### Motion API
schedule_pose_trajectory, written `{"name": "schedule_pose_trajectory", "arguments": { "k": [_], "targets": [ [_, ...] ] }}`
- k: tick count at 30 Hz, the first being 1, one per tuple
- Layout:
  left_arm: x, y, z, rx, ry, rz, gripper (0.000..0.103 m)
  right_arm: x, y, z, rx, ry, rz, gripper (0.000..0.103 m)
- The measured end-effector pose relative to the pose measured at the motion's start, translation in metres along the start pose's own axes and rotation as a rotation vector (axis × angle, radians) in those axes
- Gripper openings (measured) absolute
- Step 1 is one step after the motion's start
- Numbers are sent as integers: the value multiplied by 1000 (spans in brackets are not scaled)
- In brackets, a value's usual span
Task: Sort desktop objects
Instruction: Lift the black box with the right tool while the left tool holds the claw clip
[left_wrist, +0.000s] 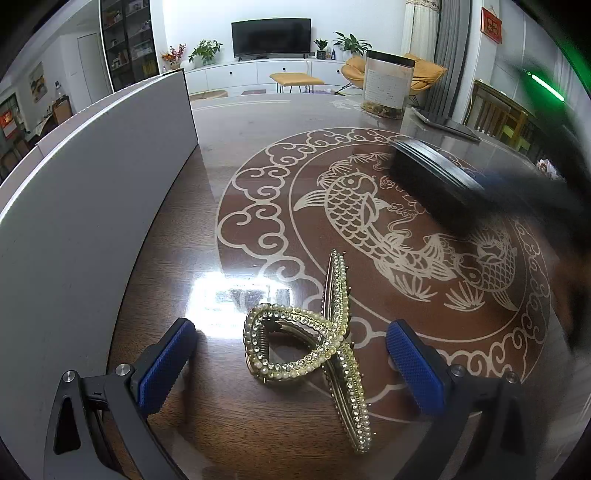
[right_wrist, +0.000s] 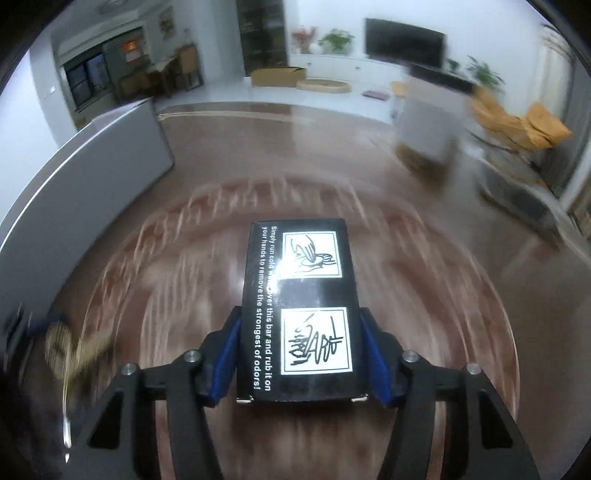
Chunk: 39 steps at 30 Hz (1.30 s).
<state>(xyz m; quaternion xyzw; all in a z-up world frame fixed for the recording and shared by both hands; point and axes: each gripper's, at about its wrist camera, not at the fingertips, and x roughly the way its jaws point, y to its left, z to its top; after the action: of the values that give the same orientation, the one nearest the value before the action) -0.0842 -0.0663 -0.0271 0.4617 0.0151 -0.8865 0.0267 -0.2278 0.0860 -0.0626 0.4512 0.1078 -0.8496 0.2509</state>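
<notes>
Right wrist: black printed box (right_wrist: 301, 310) pinched in right tool (right_wrist: 301, 354); left tool (left_wrist: 291, 354) spread around pearl-studded gold hair claw (left_wrist: 314, 343), white panel (left_wrist: 92, 177) close alongside.

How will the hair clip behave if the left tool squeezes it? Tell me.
The hair clip looks stiff metal, so it probably won't flop. Its beaded, curved loops may slip on the pads. It stands unevenly on the glossy table, so it could tip or skid.

Ceiling-light glare on glossy table (left_wrist: 236, 299); right view motion-blurred, fisheye-warped edges.
</notes>
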Motion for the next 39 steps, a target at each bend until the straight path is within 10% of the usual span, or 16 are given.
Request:
{"name": "schedule_pose_trajectory", "arguments": {
  "k": [6,9,14,39],
  "targets": [
    [0,0,0,0,0,0,103,-83,-2,-116,142,-24,-112,60],
    [1,0,0,0,0,0,103,-90,-9,-145,166,-35,-145,86],
    [1,0,1,0,-1,0,103,-87,-1,-147,141,-21,-160,103],
    [1,0,0,0,-2,-1,103,-84,1,-144,144,-17,-165,103]
  ]
}}
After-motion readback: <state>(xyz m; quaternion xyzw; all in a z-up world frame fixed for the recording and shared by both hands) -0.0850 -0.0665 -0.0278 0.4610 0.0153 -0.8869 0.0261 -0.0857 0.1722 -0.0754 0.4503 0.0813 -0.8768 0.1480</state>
